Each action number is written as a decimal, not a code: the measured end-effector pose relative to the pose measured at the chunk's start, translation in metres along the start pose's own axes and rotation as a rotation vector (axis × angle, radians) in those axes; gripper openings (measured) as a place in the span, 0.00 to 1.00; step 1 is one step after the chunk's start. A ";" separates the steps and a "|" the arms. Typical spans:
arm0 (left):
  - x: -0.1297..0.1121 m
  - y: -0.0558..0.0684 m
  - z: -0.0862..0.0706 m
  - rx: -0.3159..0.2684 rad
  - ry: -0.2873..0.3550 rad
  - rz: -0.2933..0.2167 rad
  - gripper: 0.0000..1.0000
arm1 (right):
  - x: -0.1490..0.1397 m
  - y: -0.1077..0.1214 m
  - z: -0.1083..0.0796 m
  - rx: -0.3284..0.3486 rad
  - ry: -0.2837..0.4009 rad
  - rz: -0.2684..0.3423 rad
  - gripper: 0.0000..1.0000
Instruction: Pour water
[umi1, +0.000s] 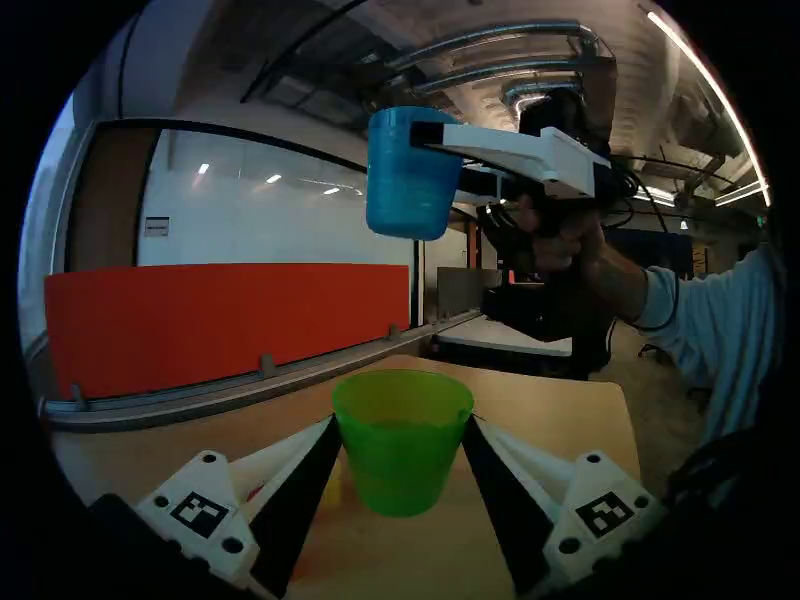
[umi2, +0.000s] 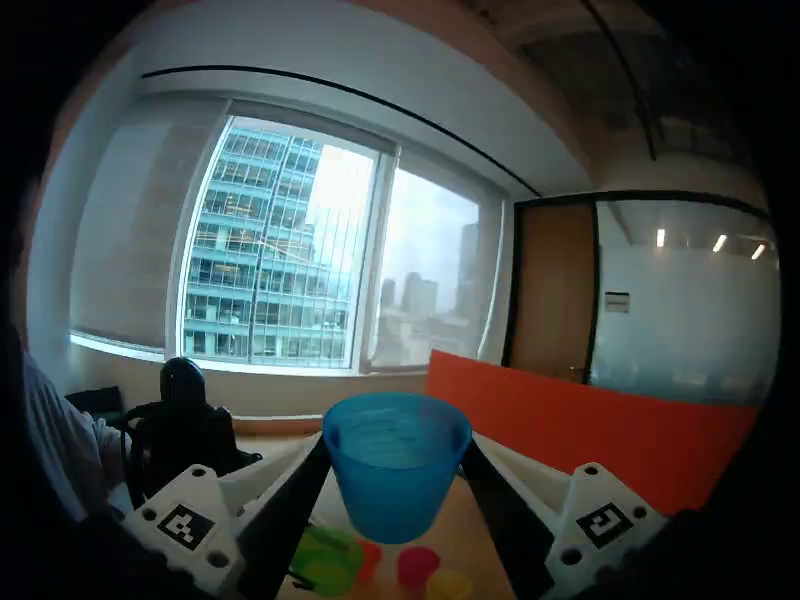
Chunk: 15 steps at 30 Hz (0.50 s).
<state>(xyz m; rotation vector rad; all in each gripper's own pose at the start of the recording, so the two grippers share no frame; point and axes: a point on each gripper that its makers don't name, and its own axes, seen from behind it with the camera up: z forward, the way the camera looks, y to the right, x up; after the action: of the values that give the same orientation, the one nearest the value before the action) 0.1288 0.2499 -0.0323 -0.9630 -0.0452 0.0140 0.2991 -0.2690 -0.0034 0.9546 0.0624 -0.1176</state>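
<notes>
Office with a wooden table (umi1: 560, 415) under me. My left claw (umi1: 402, 428) is clenched on the green cup (umi1: 402, 470), bare tabletop running right to the edge. My right claw (umi2: 396, 445) grasps the blue cup (umi2: 395, 490) high above it, open air between.

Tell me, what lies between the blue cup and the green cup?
Nothing. In the left gripper view the blue cup is held high above the green cup, and the stretch between them is bare, open air.

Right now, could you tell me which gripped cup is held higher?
The blue cup, in the right gripper, raised up high; the green cup, in the left gripper, sits well below it.
</notes>
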 end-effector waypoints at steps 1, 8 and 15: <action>0.000 0.000 0.000 0.002 0.000 0.000 0.84 | 0.000 0.000 0.000 -0.003 -0.001 -0.002 0.90; -0.001 -0.006 -0.002 0.016 -0.003 0.001 0.84 | -0.004 0.000 -0.003 -0.015 -0.014 0.007 0.90; -0.003 -0.013 -0.008 0.035 -0.012 0.002 0.84 | -0.015 0.010 -0.013 -0.046 -0.032 0.005 0.90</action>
<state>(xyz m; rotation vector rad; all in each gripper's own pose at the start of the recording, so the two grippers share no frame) 0.1258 0.2359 -0.0258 -0.9278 -0.0549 0.0223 0.2854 -0.2515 -0.0007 0.9065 0.0333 -0.1268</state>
